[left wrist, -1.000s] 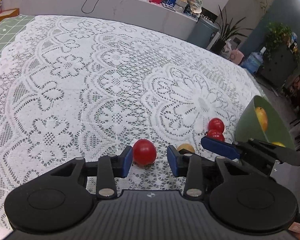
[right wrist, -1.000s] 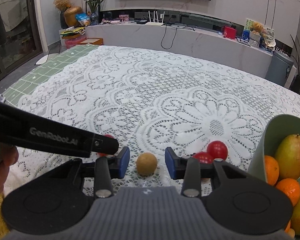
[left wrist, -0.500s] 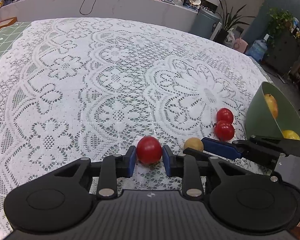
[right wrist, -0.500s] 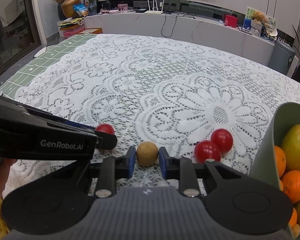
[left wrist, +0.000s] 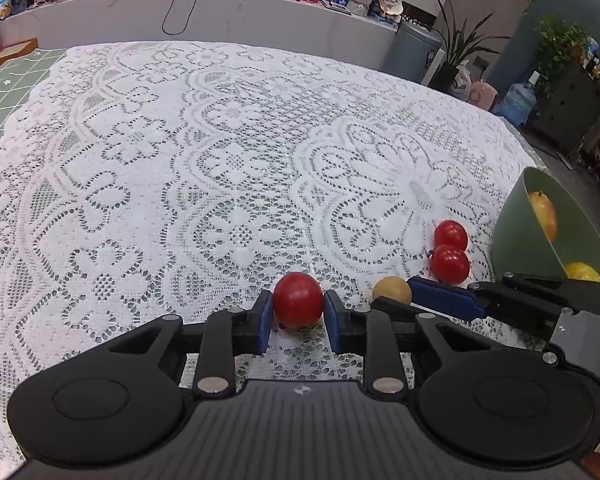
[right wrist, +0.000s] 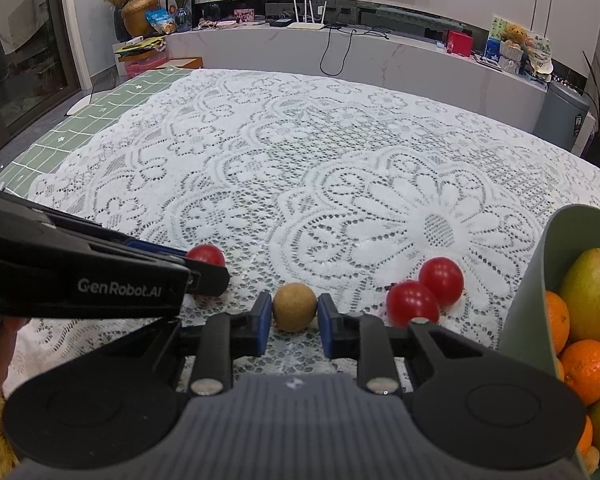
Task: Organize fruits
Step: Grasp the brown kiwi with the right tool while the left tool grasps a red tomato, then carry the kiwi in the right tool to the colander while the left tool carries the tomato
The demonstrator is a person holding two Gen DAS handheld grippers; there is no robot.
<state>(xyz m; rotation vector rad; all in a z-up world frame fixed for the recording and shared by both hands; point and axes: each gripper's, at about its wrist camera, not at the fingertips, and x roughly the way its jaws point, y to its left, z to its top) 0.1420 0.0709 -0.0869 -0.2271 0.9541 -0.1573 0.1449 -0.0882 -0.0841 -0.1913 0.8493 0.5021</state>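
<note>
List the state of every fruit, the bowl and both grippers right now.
Left gripper: shut on the round red tomato.
Right gripper: shut on the round tan-brown fruit.
Two loose red tomatoes: lying side by side on the white lace tablecloth, touching each other.
Green plastic bowl: holding oranges and a mango.

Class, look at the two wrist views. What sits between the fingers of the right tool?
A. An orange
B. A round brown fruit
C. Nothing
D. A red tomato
B: in the right wrist view the right tool has its blue pads on either side of the round brown fruit, while the left tool holds the red tomato.
</note>
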